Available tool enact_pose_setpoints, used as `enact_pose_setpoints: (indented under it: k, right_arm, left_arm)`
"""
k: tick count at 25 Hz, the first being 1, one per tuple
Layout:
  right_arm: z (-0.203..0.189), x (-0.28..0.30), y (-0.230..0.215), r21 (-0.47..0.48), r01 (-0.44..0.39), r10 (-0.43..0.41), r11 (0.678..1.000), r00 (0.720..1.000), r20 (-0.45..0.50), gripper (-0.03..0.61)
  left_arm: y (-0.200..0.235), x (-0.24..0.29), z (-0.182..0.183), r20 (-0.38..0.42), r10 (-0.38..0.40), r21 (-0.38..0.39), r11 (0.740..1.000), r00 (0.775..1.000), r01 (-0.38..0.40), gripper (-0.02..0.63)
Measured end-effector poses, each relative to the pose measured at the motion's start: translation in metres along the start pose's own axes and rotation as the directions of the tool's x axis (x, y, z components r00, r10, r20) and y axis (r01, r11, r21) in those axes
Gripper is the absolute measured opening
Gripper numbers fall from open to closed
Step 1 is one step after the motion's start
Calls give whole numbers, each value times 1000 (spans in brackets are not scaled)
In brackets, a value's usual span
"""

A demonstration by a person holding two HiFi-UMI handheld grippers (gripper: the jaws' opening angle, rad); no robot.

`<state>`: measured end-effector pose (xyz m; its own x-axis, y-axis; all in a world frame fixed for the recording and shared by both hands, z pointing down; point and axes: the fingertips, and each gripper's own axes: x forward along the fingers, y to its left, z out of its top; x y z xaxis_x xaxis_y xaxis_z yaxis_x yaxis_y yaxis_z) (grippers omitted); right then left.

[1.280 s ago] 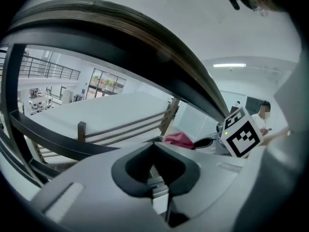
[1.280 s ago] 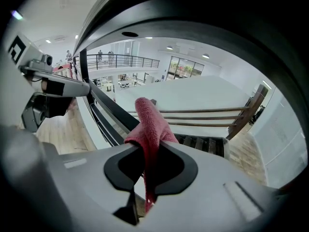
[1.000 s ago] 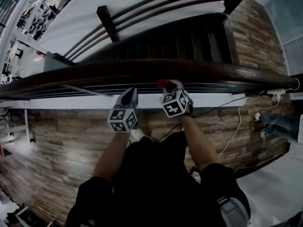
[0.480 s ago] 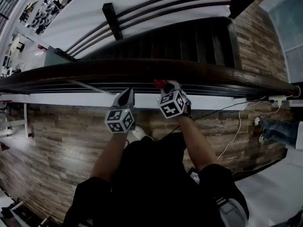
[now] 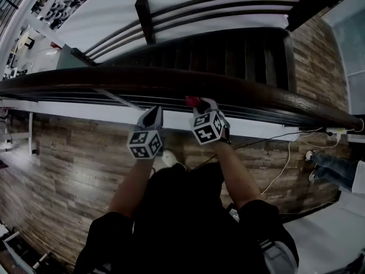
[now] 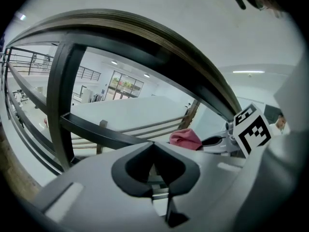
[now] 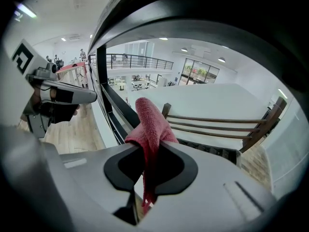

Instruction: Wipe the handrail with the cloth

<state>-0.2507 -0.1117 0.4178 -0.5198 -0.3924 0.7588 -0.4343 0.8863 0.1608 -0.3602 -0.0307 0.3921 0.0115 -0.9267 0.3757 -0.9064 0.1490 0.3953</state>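
Cloth (image 7: 152, 124) clamped between right gripper (image 7: 145, 151) jaws, just beside near edge of handrail (image 5: 171, 84). Left gripper (image 6: 153, 149) jaws pressed together, empty. Probably soft, light, limp; best held by bunched fold, as now.

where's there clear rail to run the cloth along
The handrail top is bare from the right gripper out to its right end, and from the left gripper out to the left. It is tight only between the two grippers, where the cloth sits.

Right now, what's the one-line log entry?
right gripper: shut on cloth | left gripper: shut, empty | handrail: just ahead of both
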Motion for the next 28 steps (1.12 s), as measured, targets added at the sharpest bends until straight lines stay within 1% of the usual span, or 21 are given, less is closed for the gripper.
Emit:
enact_pose_setpoints:
  k: [6,13,23,28]
  right_arm:
    - [13,10,17,-43,-32,32,999,999,-5,40]
    - [38,21,44,-112,-73,73,991,997,-8,40]
    - [66,39,78,-165,-111,112,980,994,-3,40]
    - [78,45,91,-189,-126,129,974,992,2,40]
  left_arm:
    - [22,-12,-1,13,42,-23,999,999,-41,0]
    - [48,-25,9,47,88,-45,995,995,-86,0]
    - [83,-51,16,77,145,-58,988,987,-140,0]
    - [91,-59,19,98,178,-74,983,979,-171,0]
